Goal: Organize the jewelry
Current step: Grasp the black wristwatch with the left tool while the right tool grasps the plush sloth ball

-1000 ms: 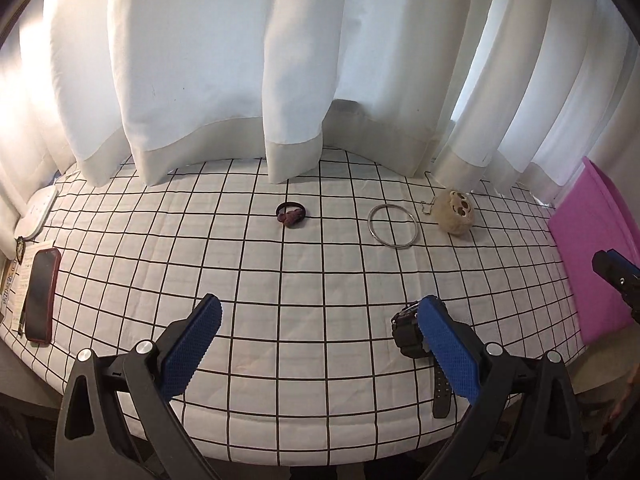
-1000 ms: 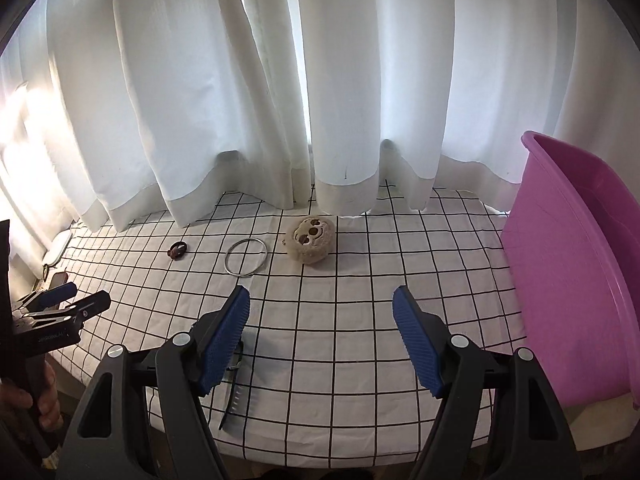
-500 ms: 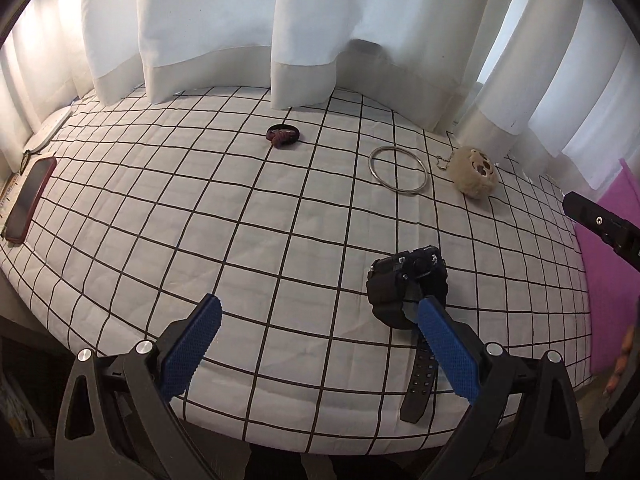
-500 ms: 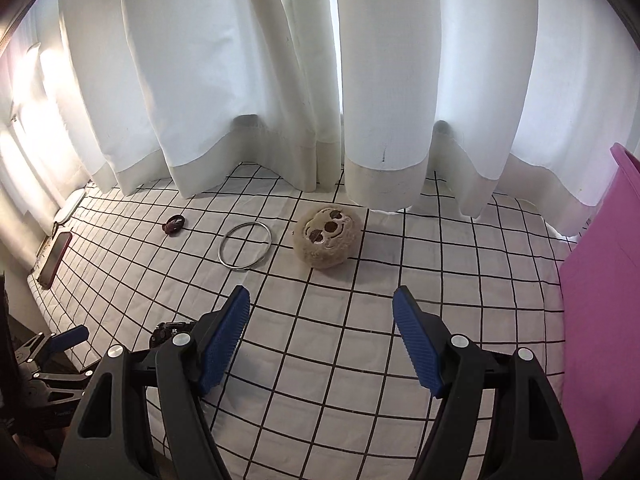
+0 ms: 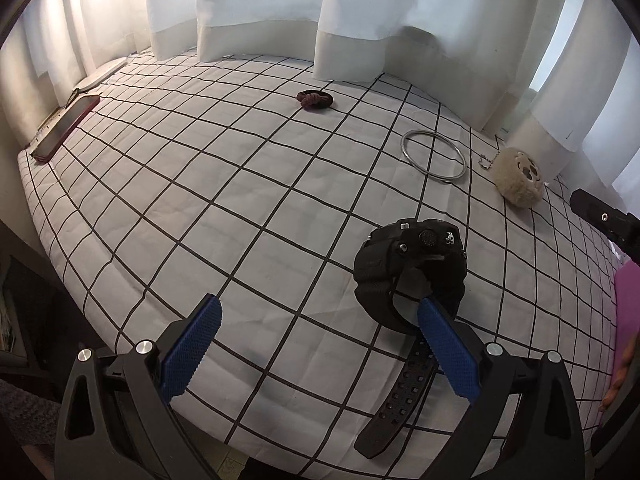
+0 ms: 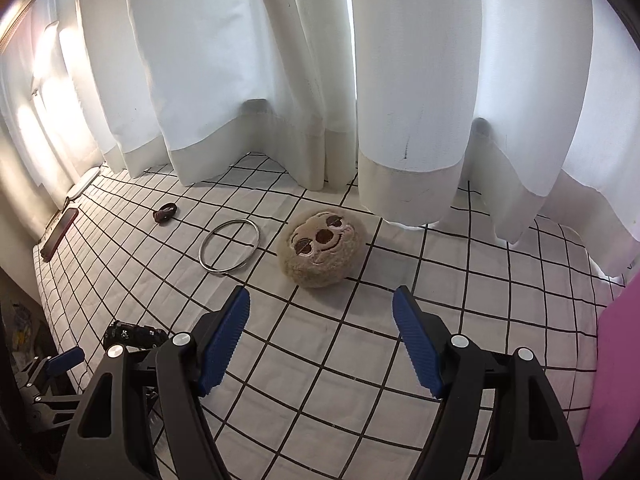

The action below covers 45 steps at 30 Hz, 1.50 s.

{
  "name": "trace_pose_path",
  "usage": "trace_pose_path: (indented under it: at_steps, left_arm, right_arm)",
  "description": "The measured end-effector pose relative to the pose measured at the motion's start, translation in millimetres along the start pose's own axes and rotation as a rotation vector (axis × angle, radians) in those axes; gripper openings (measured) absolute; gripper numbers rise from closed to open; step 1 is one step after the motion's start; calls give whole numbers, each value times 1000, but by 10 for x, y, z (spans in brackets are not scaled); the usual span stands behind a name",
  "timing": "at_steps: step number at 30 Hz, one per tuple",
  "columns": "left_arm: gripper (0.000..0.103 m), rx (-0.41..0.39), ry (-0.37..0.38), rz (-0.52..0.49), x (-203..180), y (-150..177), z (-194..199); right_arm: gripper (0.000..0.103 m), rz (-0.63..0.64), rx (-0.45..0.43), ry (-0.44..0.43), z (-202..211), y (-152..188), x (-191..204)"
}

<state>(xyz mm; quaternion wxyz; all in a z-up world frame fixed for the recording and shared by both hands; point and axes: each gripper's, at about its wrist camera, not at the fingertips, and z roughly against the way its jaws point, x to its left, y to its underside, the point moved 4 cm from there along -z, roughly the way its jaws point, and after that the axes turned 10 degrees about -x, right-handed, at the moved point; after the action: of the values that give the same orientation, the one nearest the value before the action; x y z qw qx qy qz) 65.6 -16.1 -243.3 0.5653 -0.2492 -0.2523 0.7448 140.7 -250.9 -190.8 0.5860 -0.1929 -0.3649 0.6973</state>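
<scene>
The left claw [image 5: 316, 344] is hanging wide apart and low over the near edge of the checked bed [image 5: 224, 184], gripping nothing. Its right pad is sitting just in front of the black watch [image 5: 408, 276], which is lying at about 1 o'clock from the claw with its strap trailing toward the bed's edge. That offset suggests the claw is lining up on the watch and would need to shift toward 3 o'clock to straddle the bulky case.

The right claw [image 6: 322, 344] is also spread wide and empty, pointing at the plush sloth-face charm [image 6: 322, 254] at 12 o'clock, near but not touching. The spread looks ample for the soft round charm, so closing on it would probably squash it slightly without slipping.

The other pieces are lying apart on the bed: a silver bangle [image 6: 230, 249] just beside the charm at 10 o'clock, and a dark red hair tie [image 6: 165, 213] farther out toward the curtain [image 6: 280, 80]. A pink bin [image 6: 616, 380] is standing at 3 o'clock, likely the place for the collected items. A phone [image 5: 66, 127] is resting at the far left edge.
</scene>
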Motion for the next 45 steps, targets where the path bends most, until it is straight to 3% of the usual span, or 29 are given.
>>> trace_pose_path:
  at_steps: [14,31,45]
  left_arm:
    - [97,-60,-16,61,-6,54,-195]
    - [98,-86,-107,15,-86,10,-303]
    - [98,-129,-136,44,-94,-51,-368]
  right_arm:
    - [71,74,46,-1,-565,118,74]
    - [71,146,55,63,-874,27,92]
    - [70,134,57,69,-1133,1,104]
